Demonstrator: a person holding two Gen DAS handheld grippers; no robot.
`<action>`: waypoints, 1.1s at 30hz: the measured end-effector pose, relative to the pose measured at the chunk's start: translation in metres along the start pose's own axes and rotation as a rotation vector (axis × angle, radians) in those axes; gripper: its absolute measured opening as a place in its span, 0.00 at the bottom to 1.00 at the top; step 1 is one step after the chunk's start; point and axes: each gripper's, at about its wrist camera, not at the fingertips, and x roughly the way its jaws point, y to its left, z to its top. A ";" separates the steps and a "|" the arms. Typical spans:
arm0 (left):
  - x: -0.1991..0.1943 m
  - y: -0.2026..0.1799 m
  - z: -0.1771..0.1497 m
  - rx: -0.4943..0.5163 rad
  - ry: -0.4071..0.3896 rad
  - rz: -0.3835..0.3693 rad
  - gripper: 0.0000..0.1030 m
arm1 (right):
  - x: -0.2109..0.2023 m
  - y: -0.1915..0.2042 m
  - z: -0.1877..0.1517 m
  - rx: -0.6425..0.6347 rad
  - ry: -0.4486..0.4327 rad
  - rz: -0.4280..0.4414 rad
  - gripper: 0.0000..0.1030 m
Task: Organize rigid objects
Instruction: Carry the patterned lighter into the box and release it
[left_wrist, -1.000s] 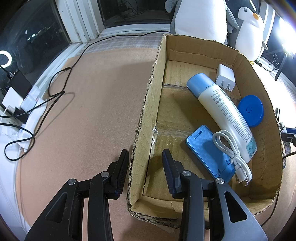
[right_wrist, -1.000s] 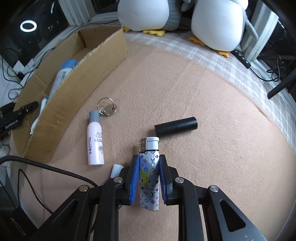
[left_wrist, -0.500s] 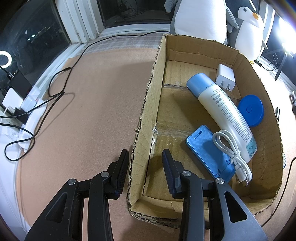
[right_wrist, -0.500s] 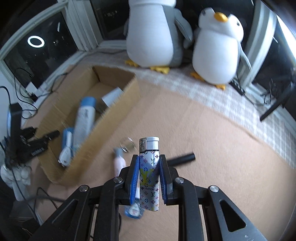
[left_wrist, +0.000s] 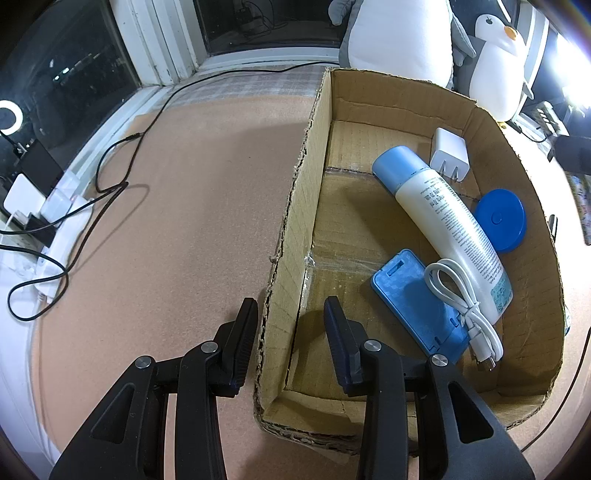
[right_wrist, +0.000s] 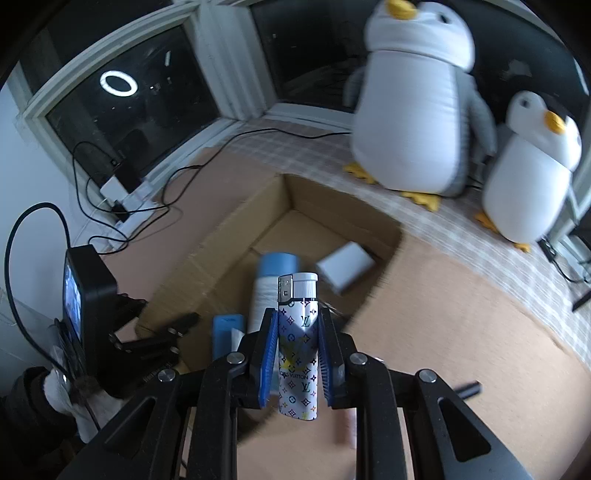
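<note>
- The brown corrugated cardboard box (left_wrist: 517, 155) looks matt, with rough torn edges.
- The white patterned plastic lighter (right_wrist: 298, 354) is glossy, with a shiny metal cap.

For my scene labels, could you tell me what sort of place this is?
Probably a room at home by a bay window: dark window panes, two penguin plush toys, and a carpeted platform.
</note>
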 end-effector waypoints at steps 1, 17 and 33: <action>0.000 0.000 0.000 0.000 0.000 0.000 0.35 | 0.003 0.004 0.002 -0.004 0.003 0.007 0.18; 0.000 0.000 0.000 0.001 0.000 0.000 0.35 | 0.045 0.038 0.006 0.006 0.051 0.069 0.18; 0.000 0.001 0.000 0.000 -0.002 0.000 0.35 | 0.038 0.027 0.008 0.045 0.033 0.043 0.39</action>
